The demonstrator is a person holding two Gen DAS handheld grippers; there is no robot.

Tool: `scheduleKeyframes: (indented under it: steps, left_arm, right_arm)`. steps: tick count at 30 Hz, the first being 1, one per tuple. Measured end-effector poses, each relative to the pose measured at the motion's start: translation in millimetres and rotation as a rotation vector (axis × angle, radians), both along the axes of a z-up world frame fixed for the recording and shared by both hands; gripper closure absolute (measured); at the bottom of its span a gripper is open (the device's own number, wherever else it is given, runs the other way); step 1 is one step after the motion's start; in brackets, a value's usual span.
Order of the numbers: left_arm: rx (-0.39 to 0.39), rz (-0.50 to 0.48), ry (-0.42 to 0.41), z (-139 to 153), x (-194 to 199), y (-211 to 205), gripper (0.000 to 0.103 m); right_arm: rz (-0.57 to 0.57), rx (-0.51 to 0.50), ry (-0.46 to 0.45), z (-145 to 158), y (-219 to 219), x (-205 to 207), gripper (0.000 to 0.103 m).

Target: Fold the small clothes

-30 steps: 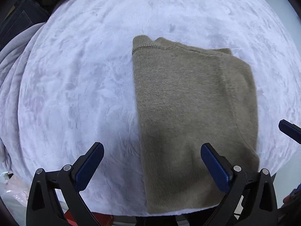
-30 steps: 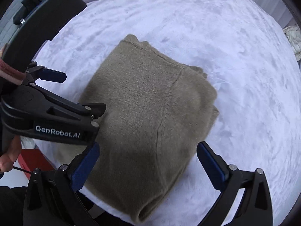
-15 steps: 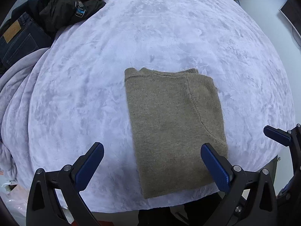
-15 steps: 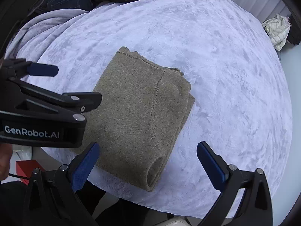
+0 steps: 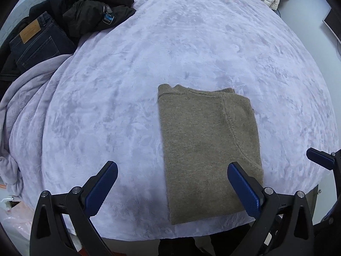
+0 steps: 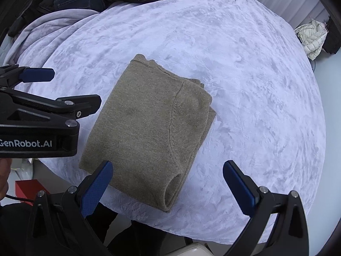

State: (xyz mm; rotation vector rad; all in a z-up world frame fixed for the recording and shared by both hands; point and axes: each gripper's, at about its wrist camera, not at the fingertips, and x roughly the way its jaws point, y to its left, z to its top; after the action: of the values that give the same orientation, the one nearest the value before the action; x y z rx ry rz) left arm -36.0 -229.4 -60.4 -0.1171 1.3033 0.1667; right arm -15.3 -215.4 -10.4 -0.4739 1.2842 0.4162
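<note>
An olive-brown knit sweater (image 5: 206,145) lies folded into a neat rectangle near the front edge of the lavender bed cover (image 5: 127,85); the right wrist view shows the sweater (image 6: 153,123) too. My left gripper (image 5: 172,187) hovers open above the sweater's near left edge, holding nothing. My right gripper (image 6: 168,187) also stands open and empty, above the sweater's near corner. The left gripper's body (image 6: 38,115) fills the left of the right wrist view. One blue fingertip of the right gripper (image 5: 319,160) shows at the right edge of the left wrist view.
Dark jeans (image 5: 36,44) and a black jacket (image 5: 91,12) are piled at the far left of the bed. A crumpled lavender blanket (image 5: 19,111) lies on the left. A white puffer jacket (image 6: 313,38) sits beyond the bed at the right. A red box (image 6: 25,189) stands on the floor.
Both grippers have risen and pulled back from the sweater, so it looks smaller and more of the bed shows. The sweater lies still and folded.
</note>
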Motion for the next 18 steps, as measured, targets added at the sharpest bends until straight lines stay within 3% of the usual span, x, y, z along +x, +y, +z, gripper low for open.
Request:
scheduleKeyframes:
  steps: [18]
  left_arm:
    - [-0.01, -0.048, -0.02, 11, -4, 5, 0.0]
  right_arm:
    - [-0.012, -0.017, 0.002, 3, 18, -7, 0.0]
